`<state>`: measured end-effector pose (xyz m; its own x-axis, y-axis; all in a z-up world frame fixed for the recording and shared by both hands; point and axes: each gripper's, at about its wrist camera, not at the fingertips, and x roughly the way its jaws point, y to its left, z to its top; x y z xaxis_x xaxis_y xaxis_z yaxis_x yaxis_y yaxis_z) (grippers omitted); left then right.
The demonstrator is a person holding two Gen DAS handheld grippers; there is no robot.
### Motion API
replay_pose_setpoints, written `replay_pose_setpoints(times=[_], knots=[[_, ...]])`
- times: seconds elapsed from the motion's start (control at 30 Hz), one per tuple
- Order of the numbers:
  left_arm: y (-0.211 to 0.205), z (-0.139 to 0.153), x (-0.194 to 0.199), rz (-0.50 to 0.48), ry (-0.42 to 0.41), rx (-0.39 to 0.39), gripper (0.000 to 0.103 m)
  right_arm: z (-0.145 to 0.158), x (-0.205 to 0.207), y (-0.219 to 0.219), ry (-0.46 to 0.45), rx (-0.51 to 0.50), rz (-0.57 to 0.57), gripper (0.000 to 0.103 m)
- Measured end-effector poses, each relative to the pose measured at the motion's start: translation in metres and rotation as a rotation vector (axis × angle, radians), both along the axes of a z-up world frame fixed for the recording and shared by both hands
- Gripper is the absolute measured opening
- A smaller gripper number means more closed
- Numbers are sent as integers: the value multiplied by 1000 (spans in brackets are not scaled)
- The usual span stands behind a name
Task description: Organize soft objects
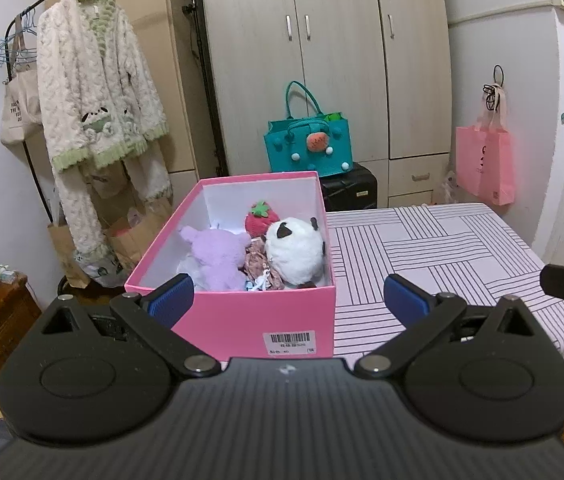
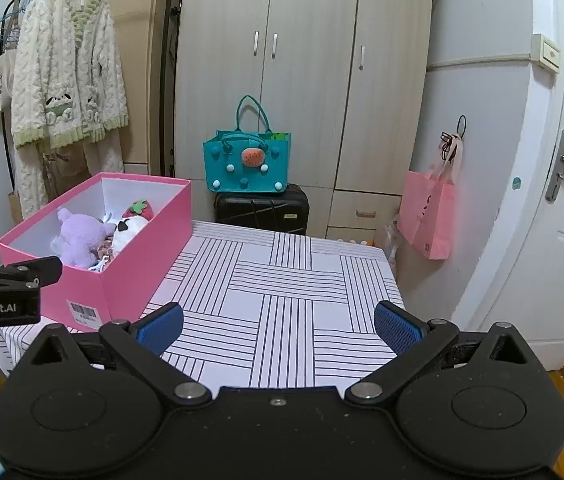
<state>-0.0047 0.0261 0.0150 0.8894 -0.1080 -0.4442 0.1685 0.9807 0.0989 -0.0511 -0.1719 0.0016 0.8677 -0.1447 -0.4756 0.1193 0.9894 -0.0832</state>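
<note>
A pink box [image 1: 266,320] stands on the left part of the striped table [image 1: 442,248]. Inside lie a purple plush [image 1: 218,256], a white panda plush [image 1: 294,252], a red strawberry plush [image 1: 260,218] and a small floral soft thing [image 1: 258,268]. My left gripper [image 1: 288,300] is open and empty, just in front of the box's near wall. My right gripper [image 2: 278,326] is open and empty over the bare tablecloth [image 2: 282,280], to the right of the box [image 2: 130,280]. The plush toys [image 2: 82,236] show there too.
A teal felt bag [image 1: 308,144] sits on a black suitcase [image 1: 348,188] behind the table, before a wardrobe [image 1: 322,40]. A pink bag [image 1: 486,164] hangs on the right wall. A fleece robe [image 1: 94,92] hangs on a rack at left. A white door [image 2: 542,200] stands at right.
</note>
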Motion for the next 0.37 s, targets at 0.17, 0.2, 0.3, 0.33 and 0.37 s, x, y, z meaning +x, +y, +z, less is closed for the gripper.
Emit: replay_pose_setpoints(times=[0.17, 0.2, 0.3, 0.33, 0.37], knots=[[-1, -2, 2, -3, 7, -1, 103, -2, 1, -1, 4, 3, -2, 103], [-2, -2, 1, -1, 2, 2, 103, -2, 2, -2, 5, 3, -3, 103], [-4, -2, 0, -4, -3, 8, 103, -3, 3, -3, 7, 5, -4, 103], [-4, -2, -1, -2, -6, 8, 103, -3, 3, -3, 6, 6, -5, 103], [-5, -2, -1, 0, -9, 10, 103, -3, 3, -3, 7, 5, -5, 103]])
